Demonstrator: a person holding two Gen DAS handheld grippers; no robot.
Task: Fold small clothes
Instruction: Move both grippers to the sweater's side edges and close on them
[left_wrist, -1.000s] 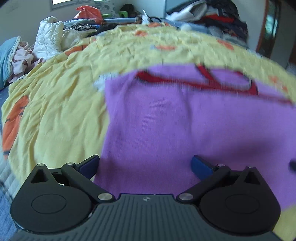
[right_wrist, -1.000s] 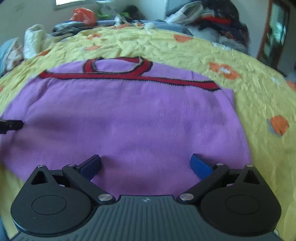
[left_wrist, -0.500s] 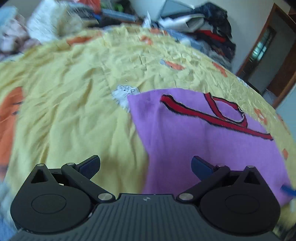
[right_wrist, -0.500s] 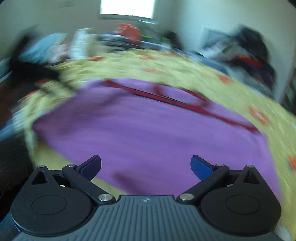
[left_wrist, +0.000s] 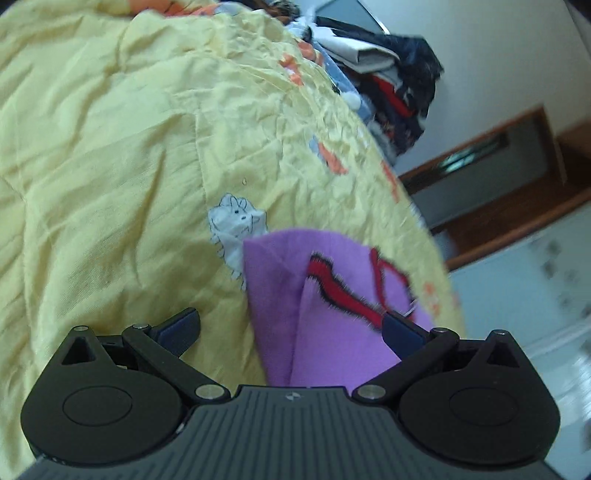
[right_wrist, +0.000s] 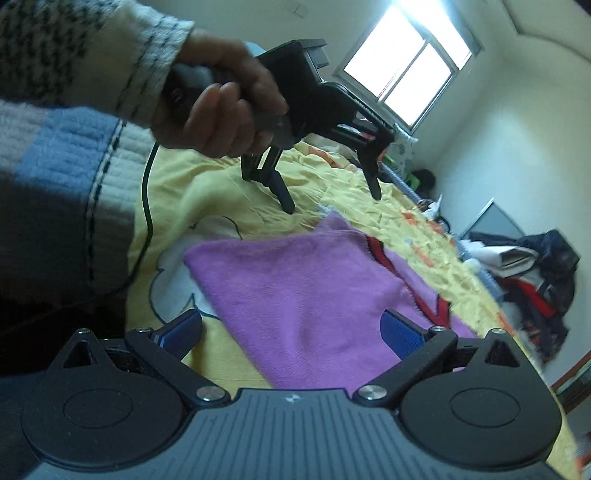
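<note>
Purple sweater (right_wrist: 306, 295) with red trim lies on the yellow bed cover (left_wrist: 110, 155), near the bed's edge. Left tongs (right_wrist: 330, 201) hang wide above it, empty; right tongs (right_wrist: 291, 330) are also wide, empty.

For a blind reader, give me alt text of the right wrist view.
A purple knit garment with red trim lies on a yellow bedsheet; above its far corner a hand holds the open left gripper. The open right gripper frames the foreground.
</note>
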